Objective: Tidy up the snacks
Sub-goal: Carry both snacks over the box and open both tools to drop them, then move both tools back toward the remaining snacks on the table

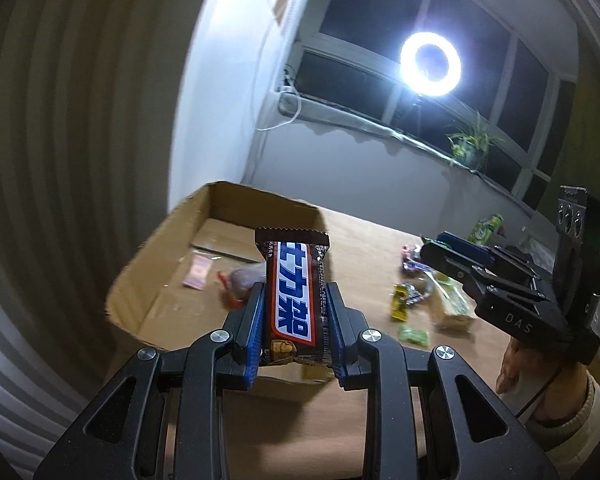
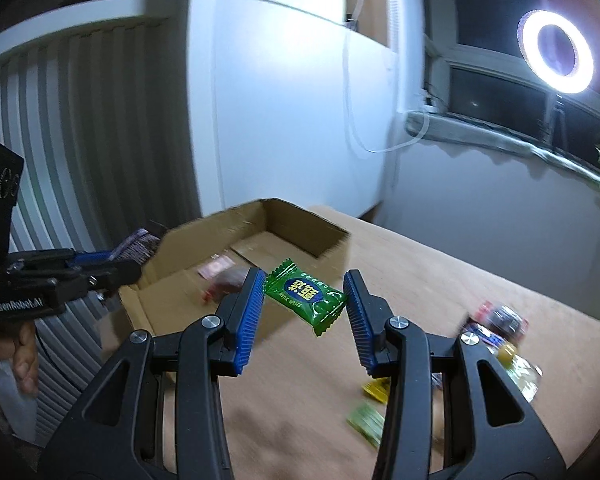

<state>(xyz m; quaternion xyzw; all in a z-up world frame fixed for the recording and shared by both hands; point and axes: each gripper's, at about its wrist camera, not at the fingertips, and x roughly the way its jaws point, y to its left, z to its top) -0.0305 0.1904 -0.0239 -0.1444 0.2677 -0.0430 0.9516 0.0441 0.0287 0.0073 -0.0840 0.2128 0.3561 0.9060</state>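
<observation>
My left gripper [image 1: 294, 320] is shut on a brown chocolate bar [image 1: 294, 300] with a blue and white label, held upright over the near rim of an open cardboard box [image 1: 156, 256]. The box holds a pink packet [image 1: 198, 274] and a reddish wrapped snack [image 1: 240, 280]. My right gripper [image 2: 306, 308] holds a green candy packet [image 2: 306, 296] between its blue pads, above the table just right of the box [image 2: 332, 246]. The right gripper also shows in the left wrist view [image 1: 444, 248], and the left gripper shows in the right wrist view [image 2: 112, 264].
Loose snacks lie on the wooden table [image 1: 372, 264]: yellow [image 1: 400, 304] and green [image 1: 412, 336] packets and a pale bar [image 1: 454, 304]. In the right wrist view, more wrapped snacks [image 2: 500, 324] lie at the right. A ring light [image 1: 430, 62] and a plant [image 1: 470, 146] stand by the window.
</observation>
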